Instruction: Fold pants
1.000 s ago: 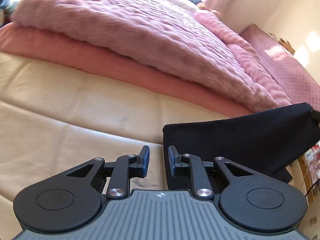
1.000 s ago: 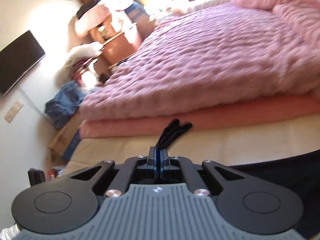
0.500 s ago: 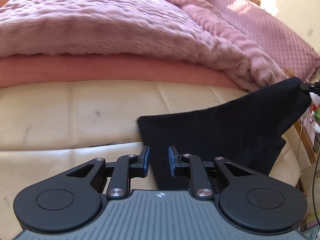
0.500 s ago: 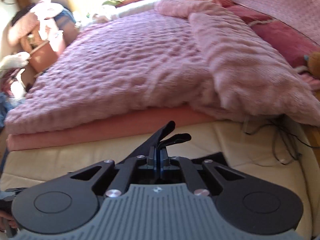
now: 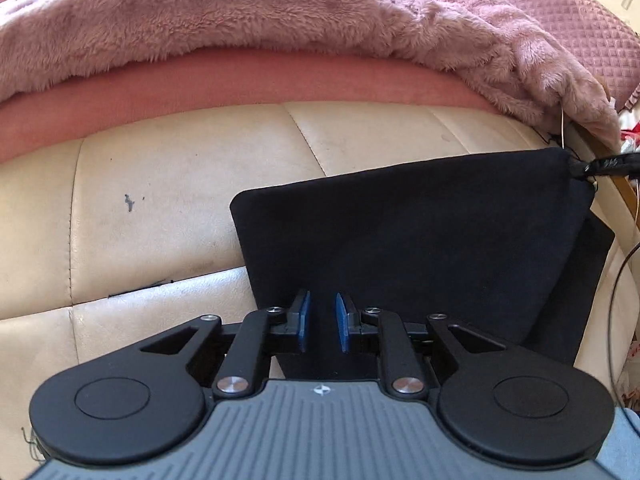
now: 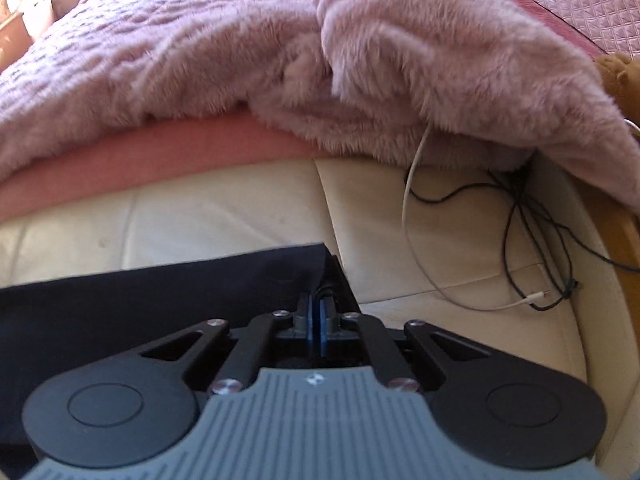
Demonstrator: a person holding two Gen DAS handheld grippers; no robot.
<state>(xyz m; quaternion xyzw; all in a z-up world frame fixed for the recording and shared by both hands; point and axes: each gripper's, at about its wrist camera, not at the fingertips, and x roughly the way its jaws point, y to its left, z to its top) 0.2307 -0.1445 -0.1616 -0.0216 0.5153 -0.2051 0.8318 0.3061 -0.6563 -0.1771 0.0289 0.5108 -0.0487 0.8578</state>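
Black pants (image 5: pixel 408 248) spread on cream cushion (image 5: pixel 168 184), centre-right of frame; left gripper (image 5: pixel 322 322) narrowly parted over near edge, gripping nothing; right gripper (image 6: pixel 318 320) clamped on pants corner, lower centre; pink blanket (image 6: pixel 280 60) above; cables (image 6: pixel 520 240) right.

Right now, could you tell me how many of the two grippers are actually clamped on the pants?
1. The right gripper is shut on a corner of the black pants. The left gripper is open above the near edge, gripping nothing.
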